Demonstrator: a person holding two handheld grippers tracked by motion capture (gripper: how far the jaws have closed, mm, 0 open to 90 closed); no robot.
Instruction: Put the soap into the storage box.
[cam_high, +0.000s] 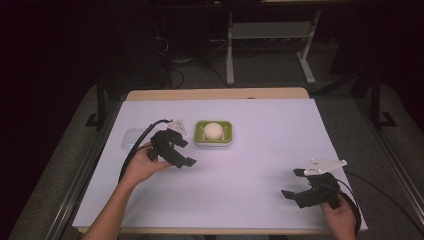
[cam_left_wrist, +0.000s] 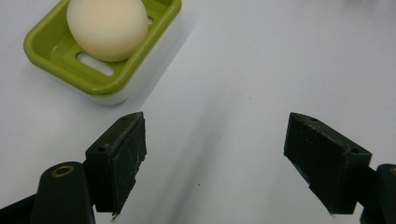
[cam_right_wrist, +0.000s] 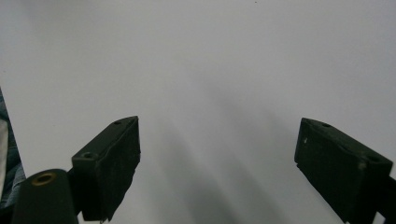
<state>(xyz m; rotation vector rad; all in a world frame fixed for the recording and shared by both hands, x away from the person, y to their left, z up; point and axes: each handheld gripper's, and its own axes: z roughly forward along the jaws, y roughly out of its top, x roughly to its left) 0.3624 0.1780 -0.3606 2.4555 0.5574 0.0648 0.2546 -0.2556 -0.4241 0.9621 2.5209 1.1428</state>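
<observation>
A green soap dish (cam_high: 199, 134) (cam_left_wrist: 56, 58) sits on the white sheet left of centre, with a round cream soap (cam_high: 213, 131) (cam_left_wrist: 107, 28) lying in it. My left gripper (cam_high: 185, 152) (cam_left_wrist: 215, 163) is open just to the dish's near left, apart from it, with bare sheet between its jaws. Far off at the near right corner, my right gripper (cam_high: 292, 183) (cam_right_wrist: 217, 172) is open over bare sheet, holding nothing.
A clear flat lid or tray (cam_high: 130, 138) lies left of the left hand. The white sheet (cam_high: 250, 165) covers a wooden table (cam_high: 215, 94). Beyond the far edge stand dark floor, cables and a grey desk frame (cam_high: 230, 55).
</observation>
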